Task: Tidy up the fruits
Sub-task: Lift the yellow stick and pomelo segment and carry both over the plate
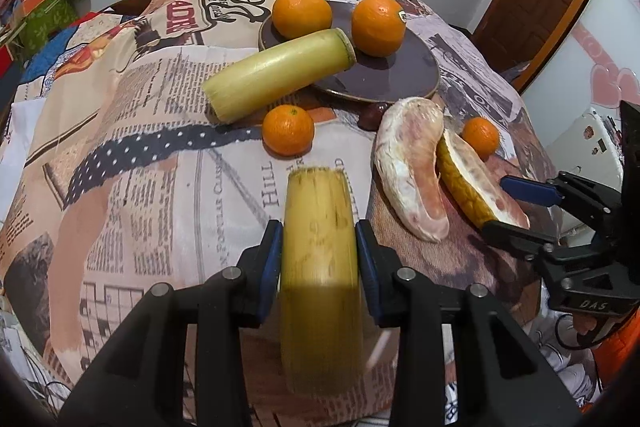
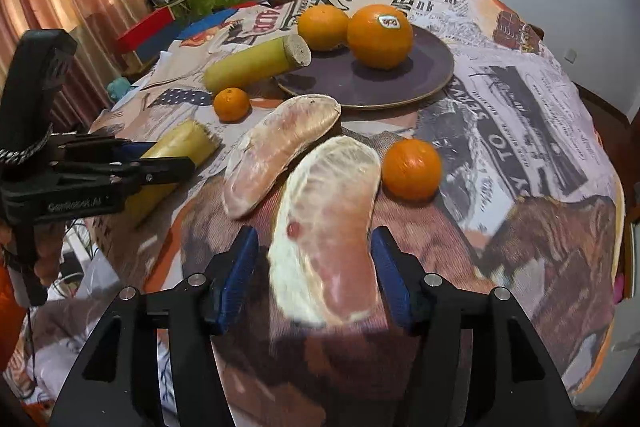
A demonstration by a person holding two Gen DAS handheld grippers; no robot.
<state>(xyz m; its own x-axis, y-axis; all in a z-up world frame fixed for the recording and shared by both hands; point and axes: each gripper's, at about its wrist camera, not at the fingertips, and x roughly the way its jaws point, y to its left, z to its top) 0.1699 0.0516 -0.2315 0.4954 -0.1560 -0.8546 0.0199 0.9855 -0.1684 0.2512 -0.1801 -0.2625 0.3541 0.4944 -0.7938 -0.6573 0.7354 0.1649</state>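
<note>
The left gripper [image 1: 319,251] sits at the lower centre of its own view, blue pads pressed against both sides of a yellow stalk. The right gripper [image 2: 314,271], lower centre of its view, has its fingers [image 2: 236,267] spread apart, not touching the pale segment between them.

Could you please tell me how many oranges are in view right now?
4: two large ones on the purple plate, at and; two small ones on the tablecloth, at and.
</note>
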